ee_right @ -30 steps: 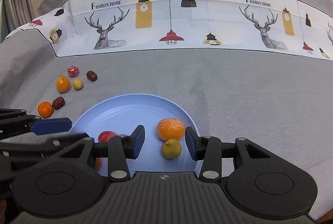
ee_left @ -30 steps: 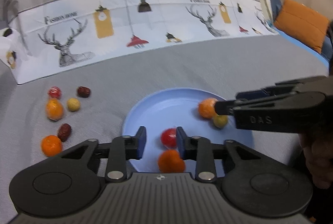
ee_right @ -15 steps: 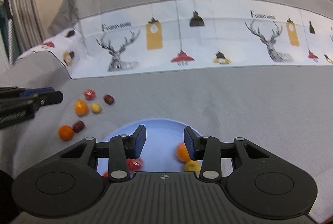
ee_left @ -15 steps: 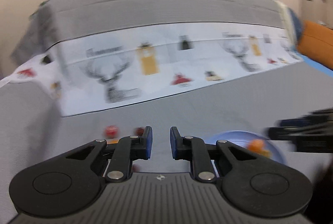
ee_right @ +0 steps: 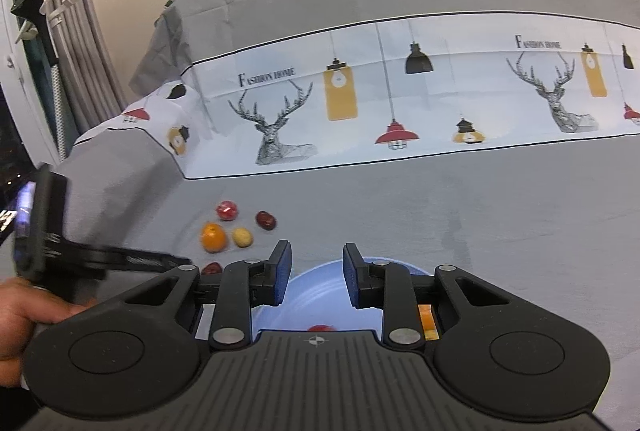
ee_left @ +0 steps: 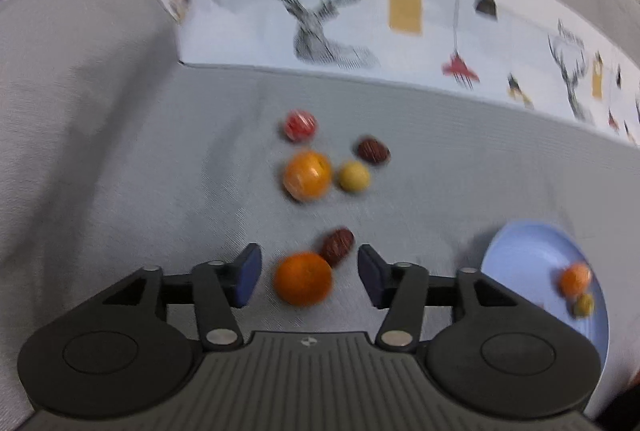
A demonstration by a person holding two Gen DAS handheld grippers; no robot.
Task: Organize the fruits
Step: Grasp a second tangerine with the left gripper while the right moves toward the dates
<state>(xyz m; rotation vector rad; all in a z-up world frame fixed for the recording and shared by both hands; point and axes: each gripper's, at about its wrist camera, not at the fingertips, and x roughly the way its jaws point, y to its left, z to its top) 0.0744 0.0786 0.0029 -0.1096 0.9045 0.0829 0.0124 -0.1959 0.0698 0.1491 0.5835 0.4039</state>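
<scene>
Fruits: six loose on the grey bedspread (ee_left: 100,151), others on the blue plate (ee_left: 532,251). Left gripper (ee_left: 308,273) opening, pads apart beside an orange (ee_left: 303,279), untouched. Right gripper (ee_right: 314,277) closing, empty, above the plate. Deer-print band (ee_right: 400,91), grey curtain (ee_right: 76,43) behind.

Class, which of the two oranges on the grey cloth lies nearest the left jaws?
The lower orange, lying between the opening jaws beside a dark date; the other orange sits farther up.
</scene>
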